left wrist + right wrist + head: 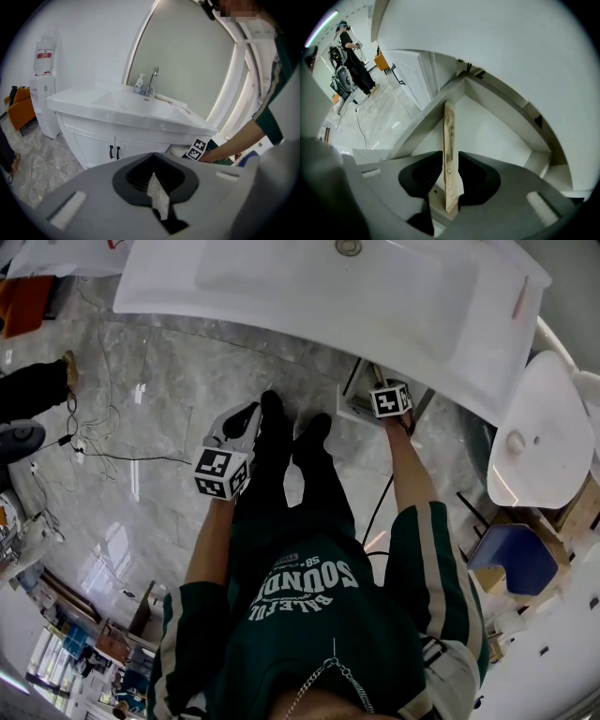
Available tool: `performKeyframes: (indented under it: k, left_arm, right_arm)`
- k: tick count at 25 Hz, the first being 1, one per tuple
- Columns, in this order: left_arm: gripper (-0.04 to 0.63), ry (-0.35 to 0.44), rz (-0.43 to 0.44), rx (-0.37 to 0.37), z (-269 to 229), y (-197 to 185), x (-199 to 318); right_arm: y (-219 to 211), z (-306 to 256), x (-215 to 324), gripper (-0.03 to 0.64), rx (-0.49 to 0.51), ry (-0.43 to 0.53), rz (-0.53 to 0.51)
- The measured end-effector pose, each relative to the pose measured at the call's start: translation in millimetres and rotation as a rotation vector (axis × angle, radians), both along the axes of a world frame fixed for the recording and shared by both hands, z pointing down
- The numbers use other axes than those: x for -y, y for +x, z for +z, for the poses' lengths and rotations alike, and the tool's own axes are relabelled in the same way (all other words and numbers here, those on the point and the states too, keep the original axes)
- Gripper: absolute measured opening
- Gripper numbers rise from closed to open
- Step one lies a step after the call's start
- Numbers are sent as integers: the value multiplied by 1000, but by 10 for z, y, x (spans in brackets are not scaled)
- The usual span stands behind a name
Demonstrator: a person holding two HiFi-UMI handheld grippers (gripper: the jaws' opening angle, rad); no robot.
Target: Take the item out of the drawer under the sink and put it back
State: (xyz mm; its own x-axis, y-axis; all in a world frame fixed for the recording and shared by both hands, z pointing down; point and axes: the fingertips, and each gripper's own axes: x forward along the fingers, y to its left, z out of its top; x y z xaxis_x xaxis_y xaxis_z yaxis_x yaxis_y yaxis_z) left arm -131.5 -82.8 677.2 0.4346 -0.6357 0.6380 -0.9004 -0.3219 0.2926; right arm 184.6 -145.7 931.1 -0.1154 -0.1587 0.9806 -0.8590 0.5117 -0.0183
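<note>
Beneath the white ceramic basin (309, 282), the right gripper (450, 157) sits slightly spread around a thin tan paper packet (449, 136) inside the white drawer (492, 131). The packet looks light and bendy, best pinched on its flat faces. The left gripper (153, 158) is pressed together, empty.

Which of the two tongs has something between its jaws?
The right tongs: a thin tan packet stands between its jaws; the left tongs hold nothing.

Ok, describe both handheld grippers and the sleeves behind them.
The grey plastic left gripper and right gripper have black ribbed jaw pads. Each carries a white cube with black square markers. The sleeves are dark green with cream stripes.
</note>
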Motion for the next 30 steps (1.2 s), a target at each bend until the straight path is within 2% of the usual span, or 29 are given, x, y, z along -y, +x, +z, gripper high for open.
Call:
performKeyframes:
  k: [4,9,12,18,22,27,30]
  left_arm:
    - [51,20,1,-15,-132,-12,78]
    - [49,53,55,-34,-356,87,186]
    - [51,72,92,-39,-502,123,253]
    - [49,142,157,-41,-807,187,585]
    - [51,174,177,-45,-1002,215,660]
    - [50,212,197,-64,-1218,301,737]
    - [51,247,210,-83,-1373,359,841]
  right_arm:
    - [2,-338,-43,86,-13,69,34]
    - [36,-822,-141,84,-3,153,103]
    - [-22,-1122,-255,81,31,170,160]
    - [-9,-1584,-299,27,95,226,310]
    - [-73,-2017,-334,2,109,276,346]
    - [-313,-2577,-241,2,258,380,348]
    - [-407,-2907,-97,2,313,454,349]
